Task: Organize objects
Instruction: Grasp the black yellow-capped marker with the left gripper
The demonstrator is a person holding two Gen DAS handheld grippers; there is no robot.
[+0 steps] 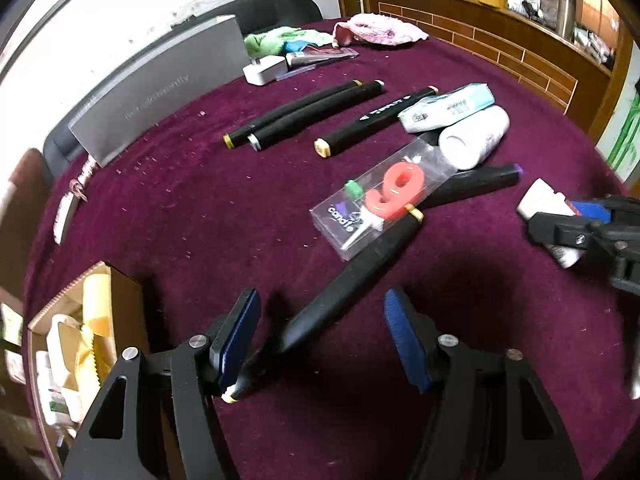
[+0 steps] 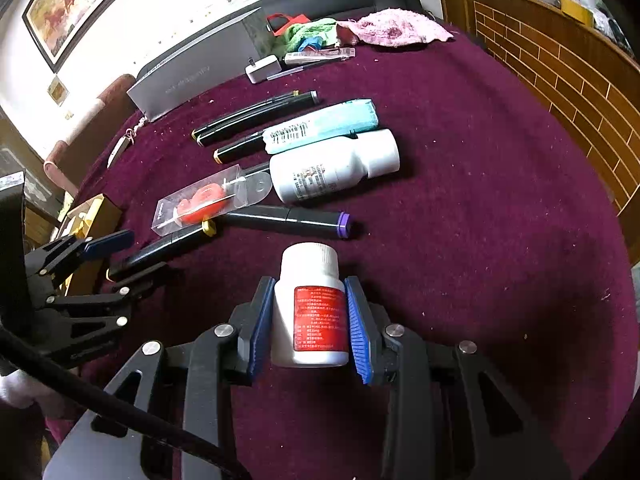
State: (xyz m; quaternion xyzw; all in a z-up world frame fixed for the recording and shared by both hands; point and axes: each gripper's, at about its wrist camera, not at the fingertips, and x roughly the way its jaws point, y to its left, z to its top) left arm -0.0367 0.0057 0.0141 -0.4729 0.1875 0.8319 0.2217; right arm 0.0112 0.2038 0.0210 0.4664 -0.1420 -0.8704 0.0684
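My right gripper [image 2: 310,320] is shut on a white pill bottle with a red label [image 2: 310,312], low over the purple tablecloth; it shows at the right of the left wrist view [image 1: 560,216]. My left gripper [image 1: 320,336] is open, its jaws either side of a black marker with yellow ends [image 1: 340,296], which passes between the pads. A clear candle pack with a red figure [image 1: 384,196] lies across that marker's far end. Three black markers [image 1: 312,114] lie in a row beyond. A purple-capped marker [image 2: 292,220], a larger white bottle [image 2: 336,168] and a teal box [image 2: 324,124] lie mid-table.
A grey box [image 1: 160,88] stands at the far left. A white charger [image 1: 266,70], green cloth [image 1: 280,36] and pink cloth [image 1: 380,30] lie at the back. An open cardboard box [image 1: 80,320] sits at the table's left edge. A brick-pattern counter [image 2: 580,92] runs along the right.
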